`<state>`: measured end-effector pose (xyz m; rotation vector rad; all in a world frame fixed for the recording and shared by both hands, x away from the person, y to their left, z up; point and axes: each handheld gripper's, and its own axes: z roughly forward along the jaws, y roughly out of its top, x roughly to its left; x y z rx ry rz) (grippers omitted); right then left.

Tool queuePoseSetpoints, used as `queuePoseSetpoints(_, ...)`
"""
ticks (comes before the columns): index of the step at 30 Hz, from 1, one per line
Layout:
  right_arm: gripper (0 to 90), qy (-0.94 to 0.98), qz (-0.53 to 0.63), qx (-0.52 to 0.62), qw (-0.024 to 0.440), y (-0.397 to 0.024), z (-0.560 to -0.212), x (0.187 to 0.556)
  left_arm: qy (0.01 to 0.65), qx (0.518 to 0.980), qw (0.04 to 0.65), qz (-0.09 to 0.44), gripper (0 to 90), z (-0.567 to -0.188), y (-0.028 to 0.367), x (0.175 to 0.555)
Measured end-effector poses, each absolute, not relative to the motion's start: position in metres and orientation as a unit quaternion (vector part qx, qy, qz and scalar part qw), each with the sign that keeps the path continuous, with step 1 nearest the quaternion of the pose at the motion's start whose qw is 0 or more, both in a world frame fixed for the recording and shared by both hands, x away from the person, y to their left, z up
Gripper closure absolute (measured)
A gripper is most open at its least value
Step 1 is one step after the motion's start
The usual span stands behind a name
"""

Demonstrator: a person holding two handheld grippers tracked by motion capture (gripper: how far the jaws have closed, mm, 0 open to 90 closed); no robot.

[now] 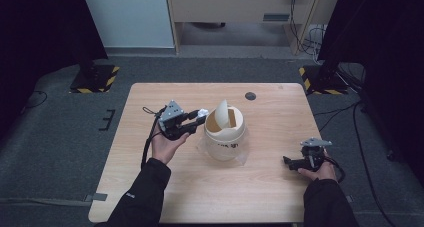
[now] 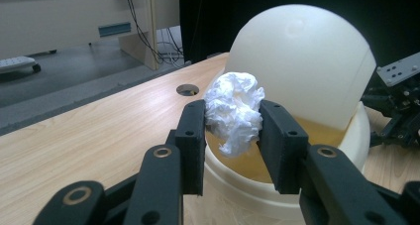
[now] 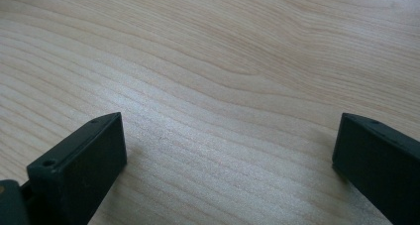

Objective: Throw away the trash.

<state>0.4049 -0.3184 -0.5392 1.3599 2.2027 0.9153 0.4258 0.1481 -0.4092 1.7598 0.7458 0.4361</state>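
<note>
Pale wood-grain table (image 1: 150, 187), with a cream plastic swing-lid waste bin (image 1: 225, 137) near the middle of it. The bin's domed white flap (image 2: 302, 61) is tilted up, so the tan inside of the bin is exposed on my side.

Step in hand, as I read it: binning the paper. My left gripper (image 2: 233, 131) has a crumpled white tissue wad (image 2: 234, 111) pinched between both pads, and they're pressing on it from each side. In the left gripper view the wad sits right at the bin's rim, over the near edge of the opening and just in front of the flap. In the high view it shows as a small white lump at the jaw tips, touching or just short of the bin's left shoulder.

Next move, my call: push the tips a bit further in over the opening so the wad clears the rim, then let the jaws part and drop it. Risk is it catching on the rim or the flap and falling outside.

My right gripper (image 1: 295, 163) is parked low at the right side of the table, well apart from the bin, jaws spread wide with nothing but bare wood between them.

Poor spots: how deep the bin is and whether anything's inside is blocked by the wad and my jaws. There seems to be a clear film sheet under the bin, too faint to be sure. The print on the bin's front is unreadable.
</note>
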Motion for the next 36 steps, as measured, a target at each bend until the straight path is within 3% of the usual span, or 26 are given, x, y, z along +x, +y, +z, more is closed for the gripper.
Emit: queuePoseSetpoints(36, 0.6, 0.787, 0.328, 0.485, 0.195, -0.318, -0.539, 0.405, 0.316, 0.771, 0.529, 0.160, 62.7, -0.429, 0.126, 0.439)
